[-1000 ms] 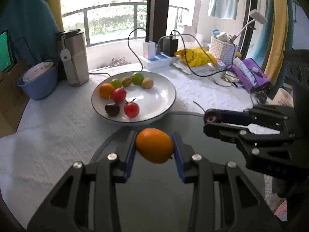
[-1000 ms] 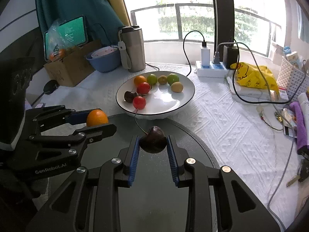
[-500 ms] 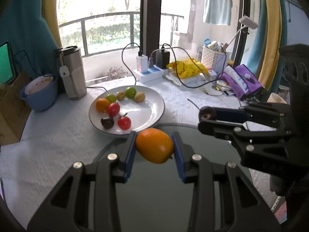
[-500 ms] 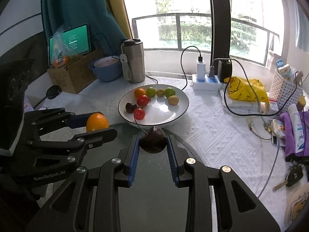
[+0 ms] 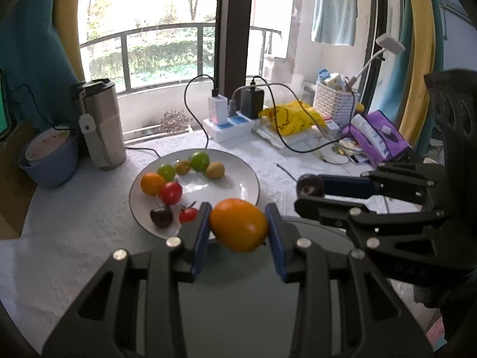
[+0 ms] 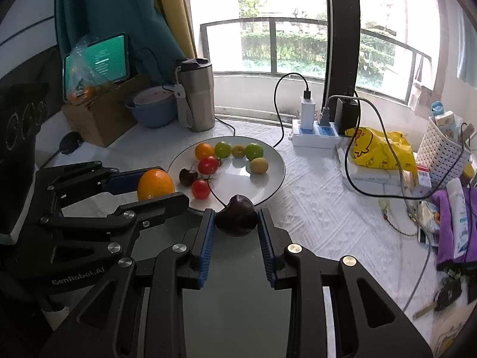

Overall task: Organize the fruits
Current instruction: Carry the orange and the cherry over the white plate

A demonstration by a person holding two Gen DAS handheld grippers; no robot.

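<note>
Blue-padded left gripper [image 5: 238, 226] is clamped on an orange fruit [image 5: 238, 225], held in the air above the near rim of the white plate [image 5: 247, 179]. Right gripper [image 6: 236, 220] is closed on a dark cherry [image 6: 237, 219], stem curving up toward the plate, also just off its near rim. Both grippers sit side by side over a dark round surface [image 6: 235, 313] at the near edge of the table [image 6: 313, 185].

On the plate: a small orange [image 5: 152, 183], two green fruits, two yellow-brown ones along the far side; a red tomato [image 5: 170, 192], a smaller red one [image 5: 187, 214] and another dark cherry [image 5: 161, 216] toward the left and near side. Steel tumbler [image 5: 101, 125] and blue bowl [image 5: 49, 161] stand at the table's far left; power strip [image 5: 229, 123] at the far edge.
</note>
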